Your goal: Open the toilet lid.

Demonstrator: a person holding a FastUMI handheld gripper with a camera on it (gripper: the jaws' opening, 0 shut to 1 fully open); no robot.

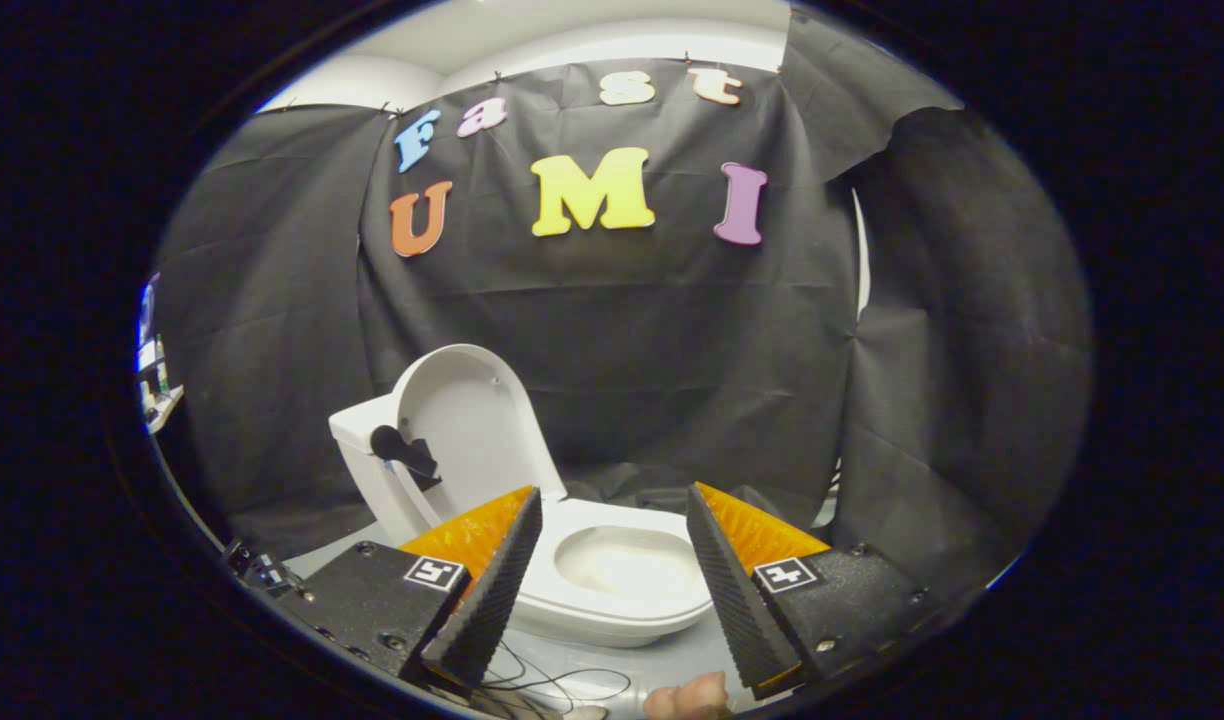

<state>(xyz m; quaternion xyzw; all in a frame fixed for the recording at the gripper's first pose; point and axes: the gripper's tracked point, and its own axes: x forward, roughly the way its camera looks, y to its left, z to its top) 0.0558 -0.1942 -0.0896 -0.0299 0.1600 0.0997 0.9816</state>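
Fingertips at the near edge: a person's fingertips (pixel 687 697) show just below and between the tongs, closest to the camera.
Cables: thin dark cables (pixel 552 682) lie on the grey surface just under the left finger's tip.
Tongs: the gripper (pixel 614 520) stands with its two fingers well apart, nothing between the pads; each finger is black and ribbed on the inner face, orange behind, with a small square marker on its black base.
Toilet: a small white toilet (pixel 622 590) sits just ahead of the fingers, its oval bowl showing in the gap between them.
Toilet lid: the toilet lid (pixel 472 425) is already raised, beyond the left finger and above its tip; it is white, smooth, rounded at the top, with its inner face turned toward the bowl.
Lid axis: its long axis runs nearly upright, leaning slightly back toward the tank (pixel 357 430) behind it.
Dark piece: a small black part (pixel 402 448) sits at the lid's left edge, by the tank; what it is cannot be told.
Backdrop: black cloth (pixel 672 340) hangs beyond the toilet.
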